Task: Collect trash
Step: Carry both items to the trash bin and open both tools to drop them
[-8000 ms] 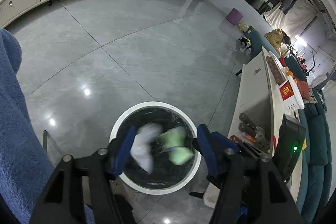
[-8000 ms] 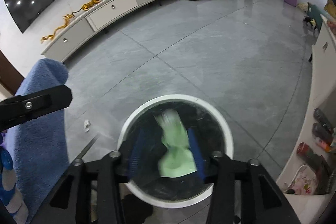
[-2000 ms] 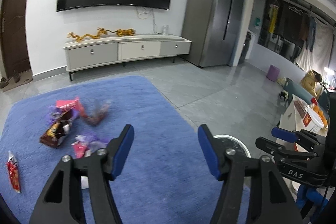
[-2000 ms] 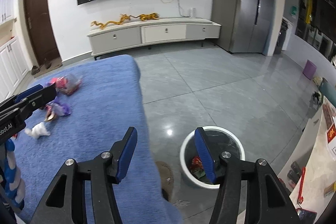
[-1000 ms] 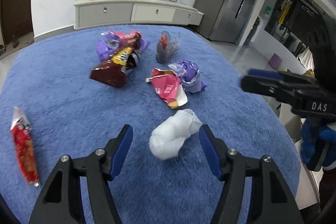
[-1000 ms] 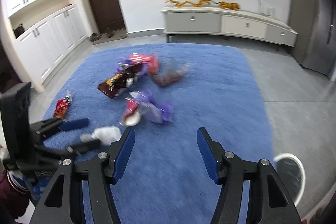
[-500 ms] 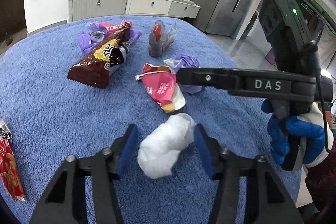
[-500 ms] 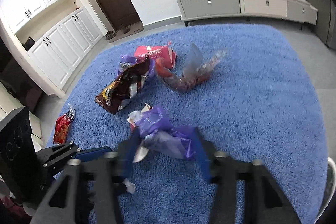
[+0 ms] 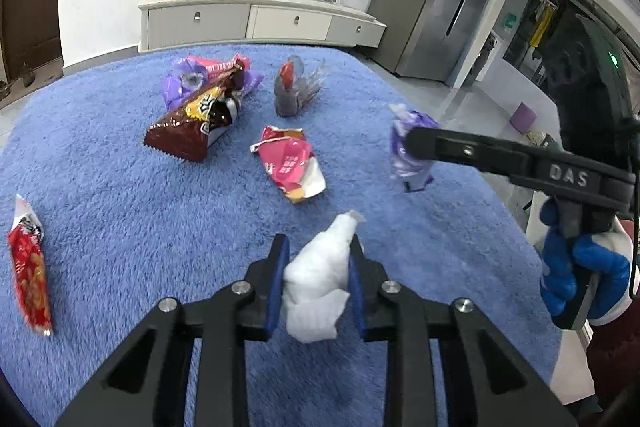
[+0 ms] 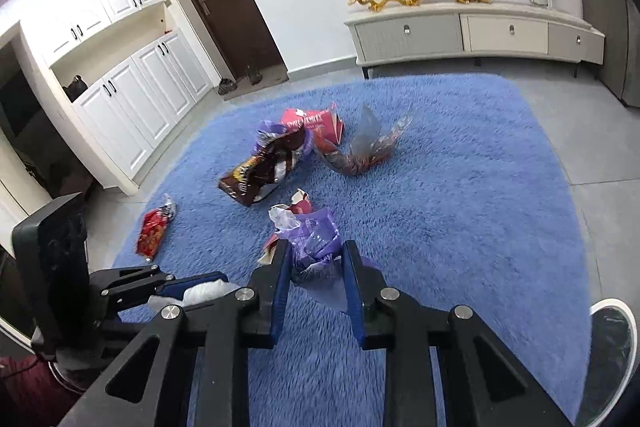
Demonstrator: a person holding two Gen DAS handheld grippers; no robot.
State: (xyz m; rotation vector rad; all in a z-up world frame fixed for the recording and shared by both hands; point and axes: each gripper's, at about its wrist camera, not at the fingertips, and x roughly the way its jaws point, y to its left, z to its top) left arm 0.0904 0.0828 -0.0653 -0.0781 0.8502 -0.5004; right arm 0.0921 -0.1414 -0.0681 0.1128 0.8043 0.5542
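The left tool (image 9: 316,281) had just been closing and now pinched a crumpled white tissue (image 9: 320,279) between its blue pads, just above the blue rug (image 9: 120,211). The right tool (image 10: 316,277) had likewise been closing and gripped a crinkled purple wrapper (image 10: 314,239) over the same rug. Both pieces looked very light, soft and crushable, so a squeeze across the bunched middle should hold; the wrapper's film seemed slick and could slide out.

Beyond the tissue lay a pink snack packet (image 9: 290,163), further off a brown chip bag (image 9: 196,125) and a clear twisted wrapper (image 9: 296,91), and far to its left a red sachet (image 9: 28,263). The white bin (image 10: 614,347) stood off the rug's edge, to the right of the purple wrapper; its contents could not be made out.
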